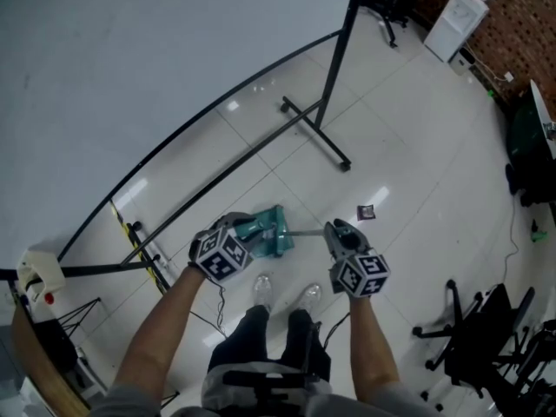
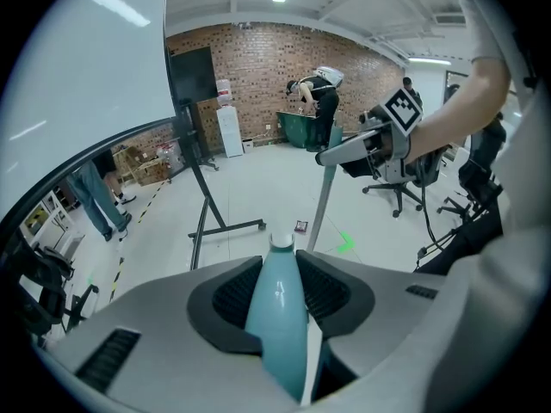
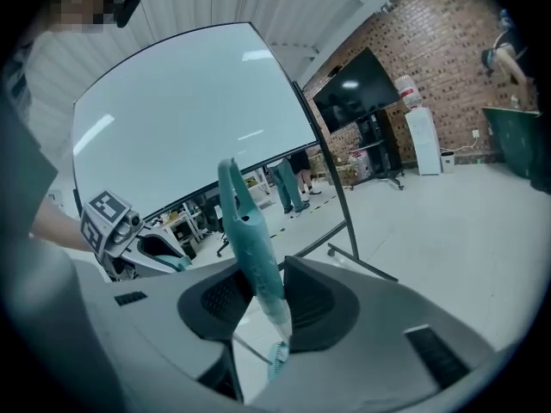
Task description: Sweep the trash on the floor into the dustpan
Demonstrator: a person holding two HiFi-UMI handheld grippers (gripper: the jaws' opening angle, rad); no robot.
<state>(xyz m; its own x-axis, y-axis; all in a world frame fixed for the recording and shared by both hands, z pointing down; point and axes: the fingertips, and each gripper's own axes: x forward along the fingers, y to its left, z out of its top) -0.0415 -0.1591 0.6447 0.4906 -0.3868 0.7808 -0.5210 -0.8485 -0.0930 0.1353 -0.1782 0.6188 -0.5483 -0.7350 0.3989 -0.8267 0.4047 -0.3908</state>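
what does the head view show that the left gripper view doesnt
Only the head view: the dustpan's teal pan, the person's shoes, and the left gripper seen from outside.
Only the left gripper view: its jaws closed on the dustpan's teal handle, a person bending over a green bin, and a green mark on the floor.
Both: the right gripper holding the broom's handle, the small dark wrapper, the whiteboard stand and the water dispenser.
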